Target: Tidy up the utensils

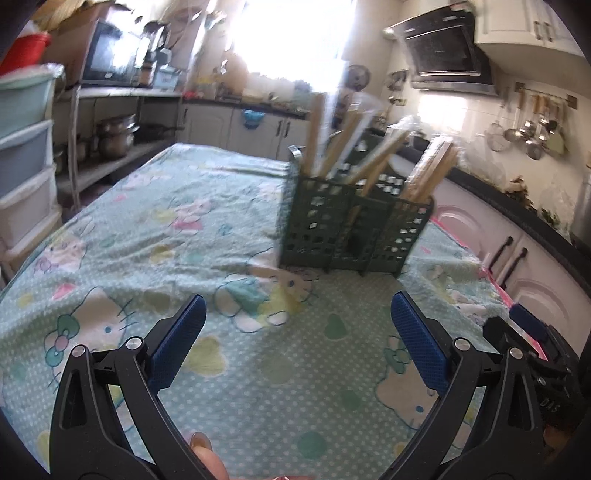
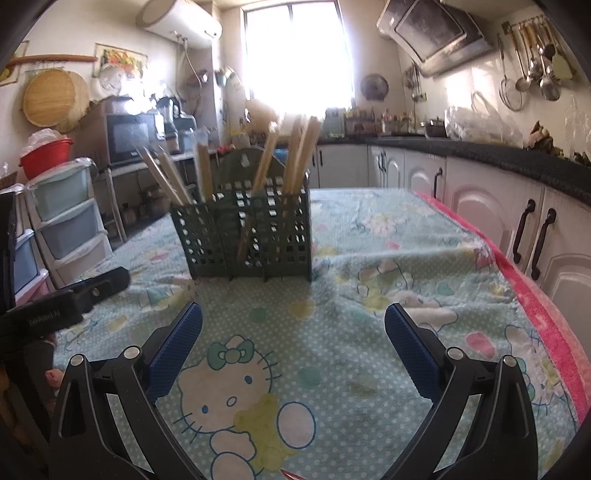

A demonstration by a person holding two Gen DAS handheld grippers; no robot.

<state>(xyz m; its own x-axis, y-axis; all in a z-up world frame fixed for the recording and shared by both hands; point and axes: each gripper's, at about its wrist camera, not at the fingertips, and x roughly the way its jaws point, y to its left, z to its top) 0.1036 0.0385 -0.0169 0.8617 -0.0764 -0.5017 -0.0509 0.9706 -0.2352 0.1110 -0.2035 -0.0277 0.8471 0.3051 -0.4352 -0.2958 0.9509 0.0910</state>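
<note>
We hold both tools spread and empty — left tool (image 1: pixel 297 317), right tool (image 2: pixel 293 328) — with the green utensil caddy (image 2: pixel 243 236) ahead on the bench (image 2: pixel 369 280), well apart.

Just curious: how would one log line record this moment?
left gripper: open, empty | right gripper: open, empty | chopsticks upright in green basket | tablecloth

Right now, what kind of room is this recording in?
A home kitchen, most likely. A range hood hangs over the counter, ladles hang on a wall rail, and a microwave sits on a shelf behind the cloth-covered table.
</note>
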